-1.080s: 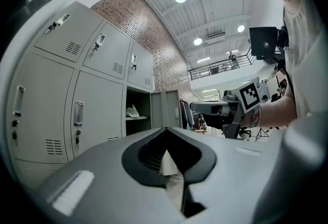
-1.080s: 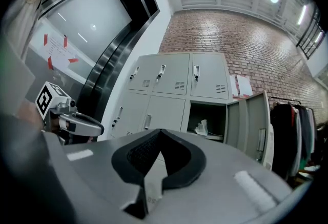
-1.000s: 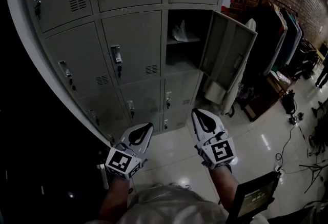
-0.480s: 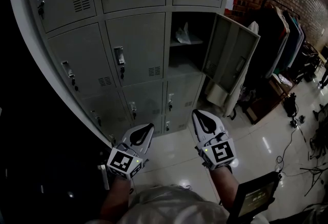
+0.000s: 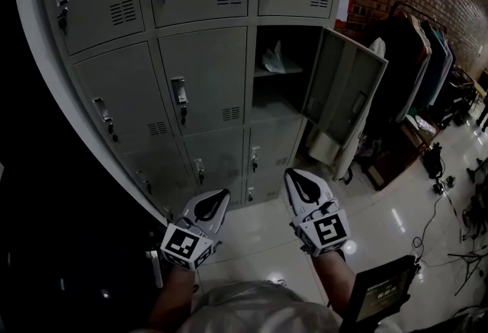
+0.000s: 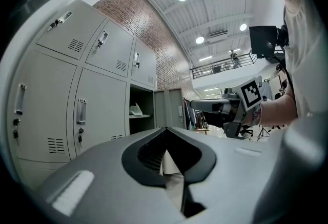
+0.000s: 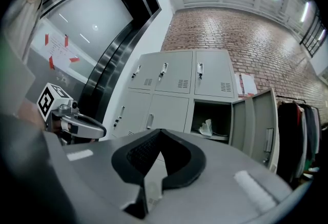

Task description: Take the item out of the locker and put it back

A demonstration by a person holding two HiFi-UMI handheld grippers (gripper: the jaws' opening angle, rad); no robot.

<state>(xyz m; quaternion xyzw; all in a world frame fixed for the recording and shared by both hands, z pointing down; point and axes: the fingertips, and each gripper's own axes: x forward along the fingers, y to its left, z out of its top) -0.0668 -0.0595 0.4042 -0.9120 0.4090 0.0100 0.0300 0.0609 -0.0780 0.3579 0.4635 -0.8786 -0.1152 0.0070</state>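
Left tool (image 5: 219, 194) shut on nothing, jaws meeting at the tips; right tool (image 5: 294, 174) likewise shut and empty. Both low over the floor (image 5: 259, 232), side by side, aimed at the locker (image 5: 267, 104) but well apart from it. Door (image 5: 345, 99) swung wide to the right. Item (image 5: 273, 59), pale and crumpled, probably a bag, lying on the shelf (image 5: 284, 73) inside, untouched. Judged barely begun: reach comes next. Raise the right tool toward the opening, spread the jaws before entering, and keep clear of the door edge. Come in level just above the shelf, close on the item's bunched middle rather than a loose corner, then draw straight out without snagging.
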